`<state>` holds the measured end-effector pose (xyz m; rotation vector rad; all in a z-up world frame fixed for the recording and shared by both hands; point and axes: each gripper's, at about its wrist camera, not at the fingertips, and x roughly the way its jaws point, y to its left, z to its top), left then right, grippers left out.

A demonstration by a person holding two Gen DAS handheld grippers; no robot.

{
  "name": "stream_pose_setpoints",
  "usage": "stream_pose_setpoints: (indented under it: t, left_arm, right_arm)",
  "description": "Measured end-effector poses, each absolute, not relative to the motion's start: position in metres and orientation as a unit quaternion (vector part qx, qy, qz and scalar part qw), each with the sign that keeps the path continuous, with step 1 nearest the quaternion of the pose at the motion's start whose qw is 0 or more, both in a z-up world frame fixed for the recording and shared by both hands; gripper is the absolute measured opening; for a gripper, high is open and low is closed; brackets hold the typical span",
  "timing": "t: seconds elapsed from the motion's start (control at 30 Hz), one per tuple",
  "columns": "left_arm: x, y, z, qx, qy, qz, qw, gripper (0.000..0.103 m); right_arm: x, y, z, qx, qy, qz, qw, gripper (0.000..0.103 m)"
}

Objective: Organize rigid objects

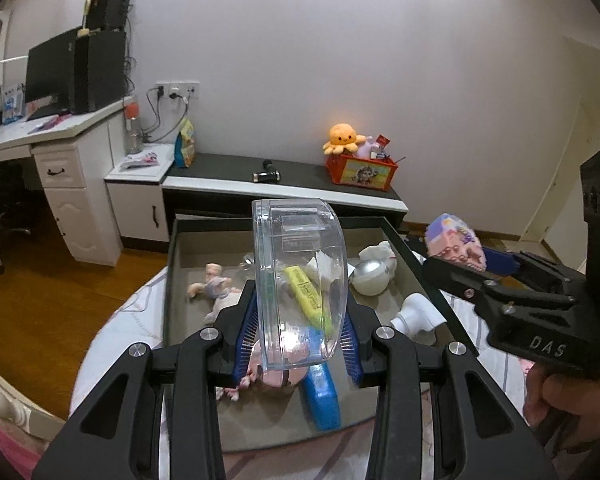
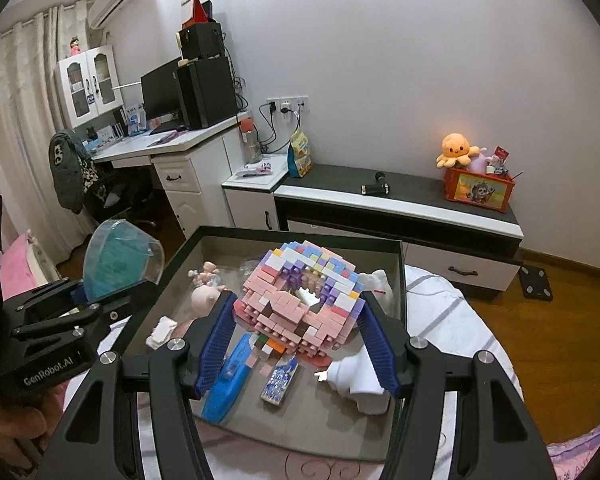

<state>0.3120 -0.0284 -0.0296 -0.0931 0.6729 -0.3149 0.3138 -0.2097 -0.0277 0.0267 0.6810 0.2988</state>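
The left gripper (image 1: 296,330) pinches a clear plastic box (image 1: 300,284) above the tray (image 1: 172,264). On its right, the right gripper (image 2: 300,334) squeezes a pink block model (image 2: 300,300).

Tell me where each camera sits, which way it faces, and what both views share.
Left wrist: on the left gripper, looking forward and down over the tray; its jaws clamp a clear plastic box; right gripper and a hand show.
Right wrist: on the right gripper, same direction; jaws clamp a brick model; left gripper shows.
Shared: tray, orange plush, desk.
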Motion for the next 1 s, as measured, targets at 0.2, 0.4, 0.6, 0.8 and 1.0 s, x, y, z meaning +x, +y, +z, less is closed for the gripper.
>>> stream_pose_setpoints:
  t: [0.2,0.4,0.6,0.8,1.0]
  left_arm:
    - [0.331,-0.039,-0.044,-0.05,0.343,-0.163,0.924,0.037]
    - [0.345,-0.042,-0.056,-0.052,0.362,-0.165,0.916,0.038]
    - [0.342,-0.039,-0.061,-0.05,0.365,-0.147,0.918,0.056]
    - [0.324,-0.023,-0.054,-0.057,0.349,-0.12,0.927,0.086]
    - [0.303,-0.008,-0.047,-0.066,0.34,-0.104,0.932,0.093]
  right_arm:
    - [0.333,-0.213,-0.045,0.019,0.35,0.142,0.926,0.063]
    - [0.343,-0.215,-0.057,0.024,0.365,0.141,0.92,0.063]
    - [0.347,-0.214,-0.063,0.027,0.377,0.146,0.914,0.063]
    - [0.344,-0.215,-0.061,0.036,0.376,0.158,0.912,0.082]
    - [0.329,-0.218,-0.056,0.037,0.369,0.132,0.919,0.103]
